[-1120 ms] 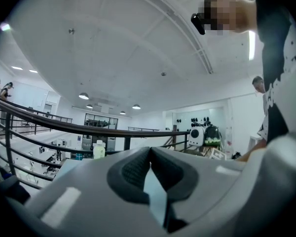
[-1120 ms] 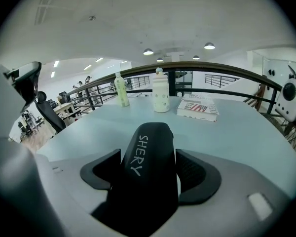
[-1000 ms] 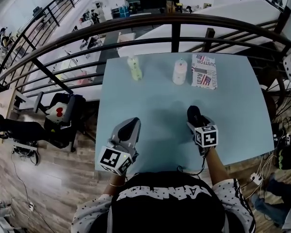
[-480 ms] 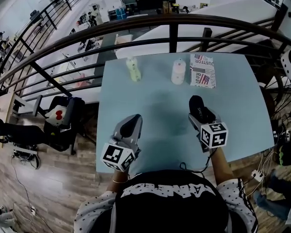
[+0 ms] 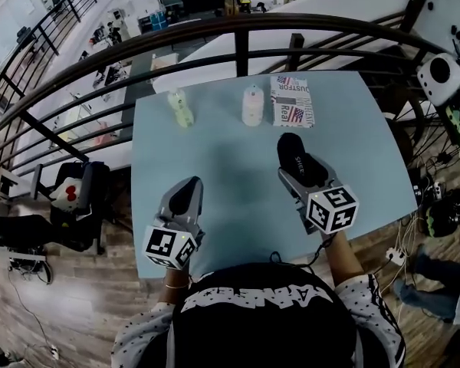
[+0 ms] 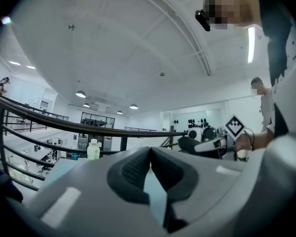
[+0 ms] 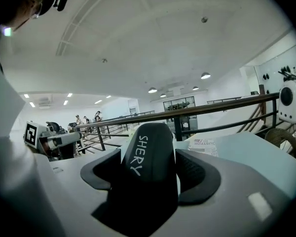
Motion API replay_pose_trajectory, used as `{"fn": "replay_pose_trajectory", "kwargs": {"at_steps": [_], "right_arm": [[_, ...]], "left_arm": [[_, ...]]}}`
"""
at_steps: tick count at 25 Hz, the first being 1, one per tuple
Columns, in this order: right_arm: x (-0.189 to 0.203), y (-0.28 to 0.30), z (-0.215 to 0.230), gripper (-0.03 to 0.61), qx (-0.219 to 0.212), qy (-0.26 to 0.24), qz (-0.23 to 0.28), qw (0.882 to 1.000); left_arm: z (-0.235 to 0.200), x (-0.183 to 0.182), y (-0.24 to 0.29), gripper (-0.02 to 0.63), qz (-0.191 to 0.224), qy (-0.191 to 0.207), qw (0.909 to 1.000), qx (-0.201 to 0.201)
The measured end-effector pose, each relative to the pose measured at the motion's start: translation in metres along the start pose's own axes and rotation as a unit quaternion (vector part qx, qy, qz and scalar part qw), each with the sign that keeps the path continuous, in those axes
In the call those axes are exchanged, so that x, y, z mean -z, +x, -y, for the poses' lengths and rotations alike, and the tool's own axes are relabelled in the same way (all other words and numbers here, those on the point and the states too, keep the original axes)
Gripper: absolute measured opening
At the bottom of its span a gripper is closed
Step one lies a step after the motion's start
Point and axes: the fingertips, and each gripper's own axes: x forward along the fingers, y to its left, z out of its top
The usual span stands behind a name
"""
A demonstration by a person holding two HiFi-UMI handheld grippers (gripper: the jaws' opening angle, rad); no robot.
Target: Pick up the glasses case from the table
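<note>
Held the black glasses case [image 5: 293, 150] clamped in the right gripper [image 5: 298, 170], raised above the blue table [image 5: 215, 140], higher than a second before. Kept the left gripper [image 5: 186, 196] closed on nothing, over the near edge, barely shifted.

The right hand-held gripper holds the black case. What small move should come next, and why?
Probably lift a little higher and hold steady: the right hand-held gripper is shut on the glasses case, which looks only just above the table.
</note>
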Motion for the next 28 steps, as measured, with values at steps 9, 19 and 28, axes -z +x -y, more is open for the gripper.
{"fn": "replay_pose_trajectory", "kwargs": {"at_steps": [9, 19, 28], "right_arm": [[-0.018, -0.015, -0.009, 0.357, -0.007, -0.004, 0.023, 1.0], [-0.023, -0.017, -0.018, 0.357, -0.018, -0.004, 0.031, 0.999], [-0.022, -0.015, -0.019, 0.356, -0.026, -0.005, 0.03, 0.999]], "left_arm": [[0.006, 0.002, 0.006, 0.0, -0.002, -0.001, 0.9999, 0.012], [0.005, 0.0, 0.002, 0.0, -0.003, -0.002, 0.9999, 0.011], [0.005, 0.001, 0.003, 0.0, -0.006, 0.0, 0.9999, 0.009]]}}
